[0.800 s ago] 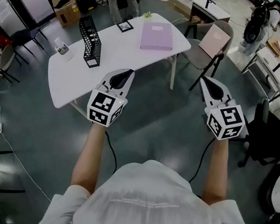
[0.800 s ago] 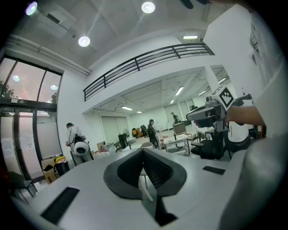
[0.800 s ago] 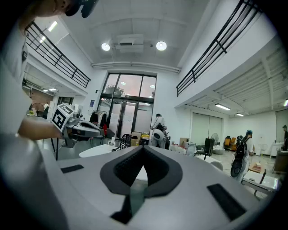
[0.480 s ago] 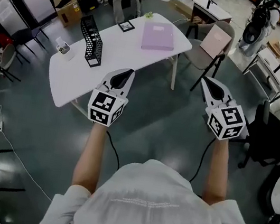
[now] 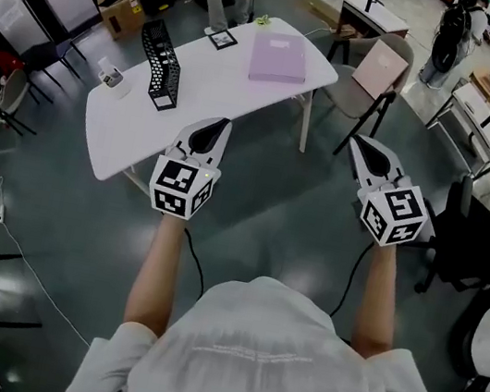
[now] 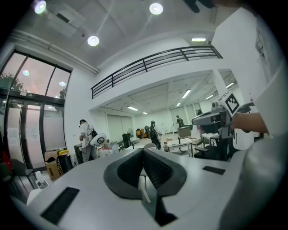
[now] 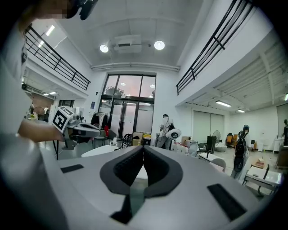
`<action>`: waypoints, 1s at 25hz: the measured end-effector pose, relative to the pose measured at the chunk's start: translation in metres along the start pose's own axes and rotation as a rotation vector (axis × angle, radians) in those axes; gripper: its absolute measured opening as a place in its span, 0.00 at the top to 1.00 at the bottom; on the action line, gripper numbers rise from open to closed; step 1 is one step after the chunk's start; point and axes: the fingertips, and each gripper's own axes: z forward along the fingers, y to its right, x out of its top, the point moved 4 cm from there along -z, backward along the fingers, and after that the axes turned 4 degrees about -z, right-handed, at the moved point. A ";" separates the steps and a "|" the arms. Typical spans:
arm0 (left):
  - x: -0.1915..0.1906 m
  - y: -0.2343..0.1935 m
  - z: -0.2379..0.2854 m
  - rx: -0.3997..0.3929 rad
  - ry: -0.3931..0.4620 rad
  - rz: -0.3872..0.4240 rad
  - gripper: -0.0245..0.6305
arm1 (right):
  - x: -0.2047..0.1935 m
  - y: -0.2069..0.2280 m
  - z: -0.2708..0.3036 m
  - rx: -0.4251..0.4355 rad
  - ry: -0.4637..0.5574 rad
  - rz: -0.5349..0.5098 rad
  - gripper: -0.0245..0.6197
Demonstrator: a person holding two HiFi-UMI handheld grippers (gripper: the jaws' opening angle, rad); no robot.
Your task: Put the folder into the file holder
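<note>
At lower centre, the left gripper point(image 5: 223, 125) and right gripper point(image 5: 355, 140) hover with jaws pressed together, empty. Beyond them on the white table point(image 5: 124, 136), the black file holder point(image 5: 160, 67) stands upper left and the lilac folder point(image 5: 278, 60) lies flat at top centre; it is probably light, thin and bendy, so pinch one edge

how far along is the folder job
Nothing is done yet. The lilac folder lies flat on the table, apart from the black mesh file holder. Left gripper and right gripper are shut, empty, short of the table. Left to do: grasp the folder, slot it in.
</note>
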 end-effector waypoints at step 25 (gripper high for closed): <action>-0.014 0.028 0.023 -0.013 -0.029 0.001 0.44 | -0.025 0.032 -0.007 0.046 0.026 0.039 0.47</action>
